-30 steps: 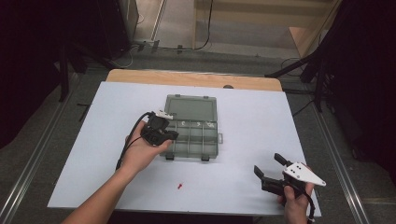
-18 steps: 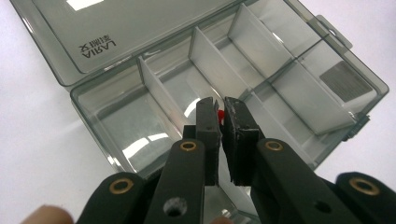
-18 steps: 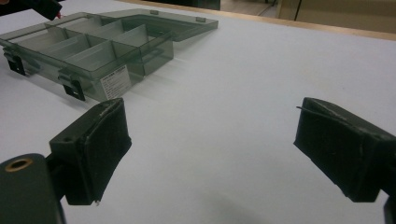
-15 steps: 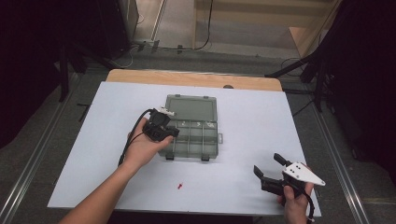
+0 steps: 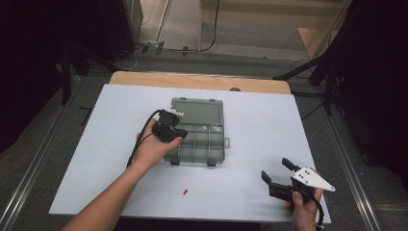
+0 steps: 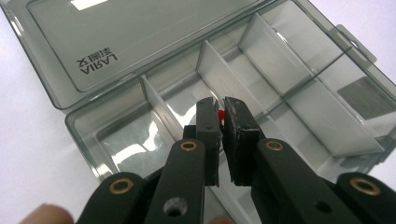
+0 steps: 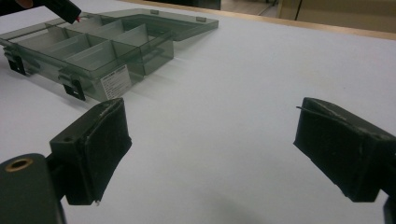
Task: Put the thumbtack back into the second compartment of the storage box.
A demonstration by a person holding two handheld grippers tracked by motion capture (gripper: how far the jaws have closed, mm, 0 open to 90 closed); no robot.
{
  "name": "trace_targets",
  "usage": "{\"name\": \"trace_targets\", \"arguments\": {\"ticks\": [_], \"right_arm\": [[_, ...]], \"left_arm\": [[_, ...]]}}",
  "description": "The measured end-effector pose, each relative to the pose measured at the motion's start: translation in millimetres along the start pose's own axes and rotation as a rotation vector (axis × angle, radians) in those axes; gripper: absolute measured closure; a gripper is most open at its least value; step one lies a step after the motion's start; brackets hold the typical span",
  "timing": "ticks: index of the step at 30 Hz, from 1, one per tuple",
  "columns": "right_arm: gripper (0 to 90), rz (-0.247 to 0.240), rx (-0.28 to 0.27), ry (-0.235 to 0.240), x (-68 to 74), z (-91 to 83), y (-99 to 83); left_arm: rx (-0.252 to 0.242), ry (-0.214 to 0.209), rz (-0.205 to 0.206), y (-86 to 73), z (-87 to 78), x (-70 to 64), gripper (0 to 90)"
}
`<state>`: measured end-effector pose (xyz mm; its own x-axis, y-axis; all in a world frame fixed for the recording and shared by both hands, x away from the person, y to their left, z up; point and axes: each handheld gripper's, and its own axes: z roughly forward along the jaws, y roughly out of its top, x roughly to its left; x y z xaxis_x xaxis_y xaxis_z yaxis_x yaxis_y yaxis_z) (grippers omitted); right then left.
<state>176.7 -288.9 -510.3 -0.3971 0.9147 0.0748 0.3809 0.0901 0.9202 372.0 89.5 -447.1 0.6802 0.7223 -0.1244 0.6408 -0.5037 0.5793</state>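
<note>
Above the open box (image 6: pixel 261 79), a small red piece (image 6: pixel 220 115) is pinched in the clenched left claw (image 6: pixel 220 112), and, if released off-centre, could be bounced off a divider (image 6: pixel 219 79) into the wrong compartment, while the right claw (image 5: pixel 280 171) is held spread wide over the worktop (image 5: pixel 337 144).

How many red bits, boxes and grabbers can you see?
Small red pieces: 2, one on the table, one pinched in the left gripper
Clear compartment box: 1
Grippers: 2, left gripper and right gripper
Total: 5
</note>
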Motion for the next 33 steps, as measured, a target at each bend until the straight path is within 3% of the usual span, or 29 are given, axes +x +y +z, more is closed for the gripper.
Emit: {"name": "trace_targets", "arguments": {"ticks": [27,30,33], "right_arm": [[10.3,-0.002,0.002,0.003,0.0,0.3,0.4],[10.3,0.002,0.001,0.003,0.0,0.2,0.5],[10.3,-0.001,0.000,0.002,-0.2,0.0,0.5]], "left_arm": [[0.003,-0.007,-0.027,5.6,20.0,7.9,84.6],[0.003,-0.016,-0.026,5.8,18.3,7.7,84.1],[-0.002,-0.064,-0.019,6.1,15.3,7.0,81.2]]}}
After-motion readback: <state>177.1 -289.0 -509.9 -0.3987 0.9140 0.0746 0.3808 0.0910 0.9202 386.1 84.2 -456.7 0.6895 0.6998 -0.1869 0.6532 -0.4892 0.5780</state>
